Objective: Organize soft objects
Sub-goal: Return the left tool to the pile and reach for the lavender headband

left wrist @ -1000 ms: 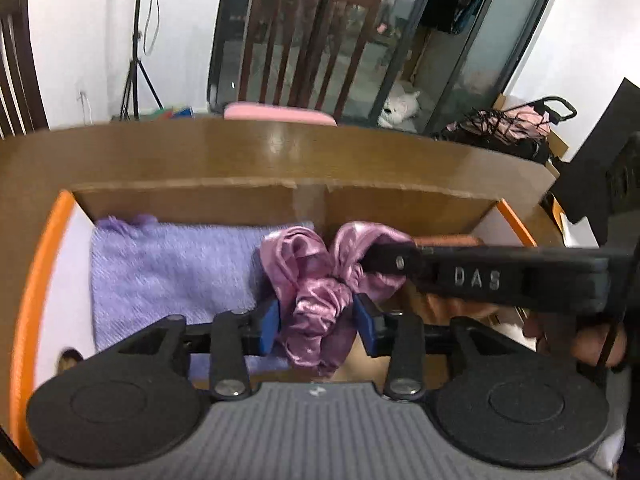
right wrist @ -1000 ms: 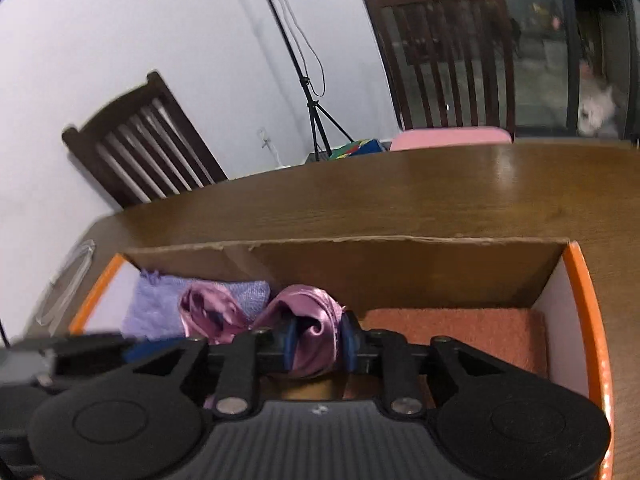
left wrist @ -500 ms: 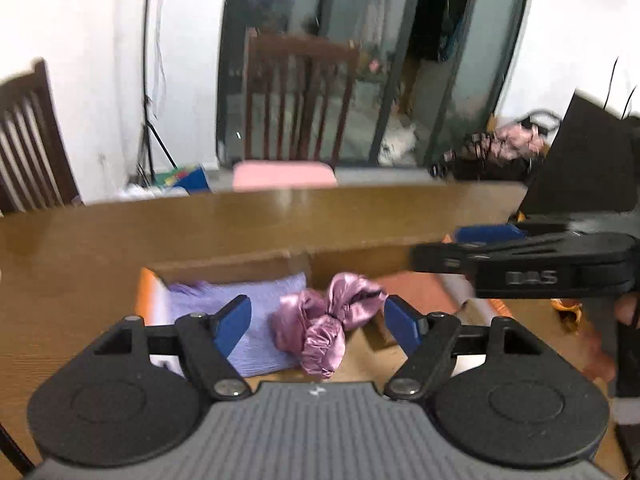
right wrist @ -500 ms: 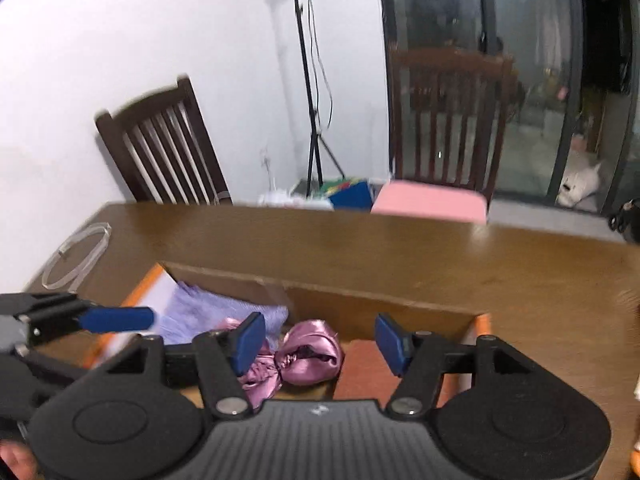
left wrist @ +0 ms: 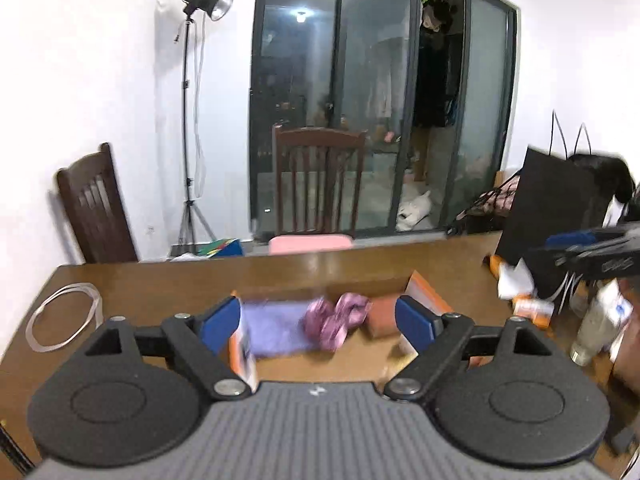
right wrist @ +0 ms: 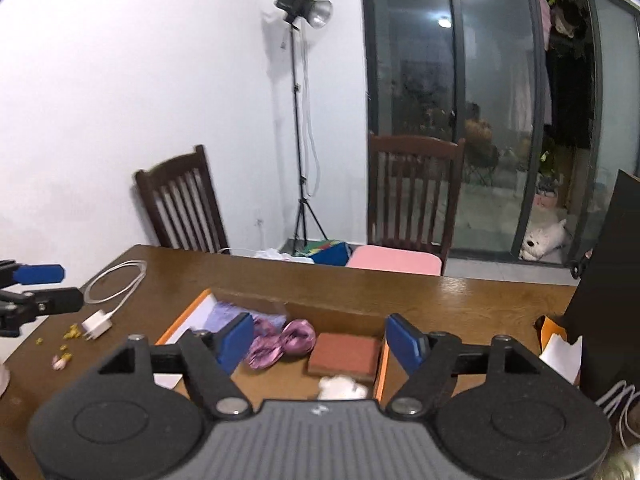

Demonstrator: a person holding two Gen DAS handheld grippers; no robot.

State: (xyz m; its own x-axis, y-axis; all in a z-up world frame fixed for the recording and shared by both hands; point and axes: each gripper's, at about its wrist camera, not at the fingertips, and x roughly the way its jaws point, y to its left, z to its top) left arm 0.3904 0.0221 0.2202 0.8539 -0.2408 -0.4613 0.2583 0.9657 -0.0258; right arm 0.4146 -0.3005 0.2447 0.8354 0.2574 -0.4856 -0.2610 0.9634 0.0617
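Right wrist view: my right tool [right wrist: 320, 342] is opening, empty; the pink satin [right wrist: 280, 342] lies in the box [right wrist: 182, 320] at lower centre, nearer its left pad, long axis crosswise.

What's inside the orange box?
In the box: a purple cloth, a shiny pink scrunchie, a reddish-brown pad and something white. The right hand-held gripper hides the near part.

Brown wooden table [right wrist: 460, 300]. Resting directly on it: an open cardboard box [right wrist: 182, 322] with orange edges, a coiled white cable [right wrist: 116, 280] with its charger plug [right wrist: 97, 325], and small yellow scraps [right wrist: 72, 334].
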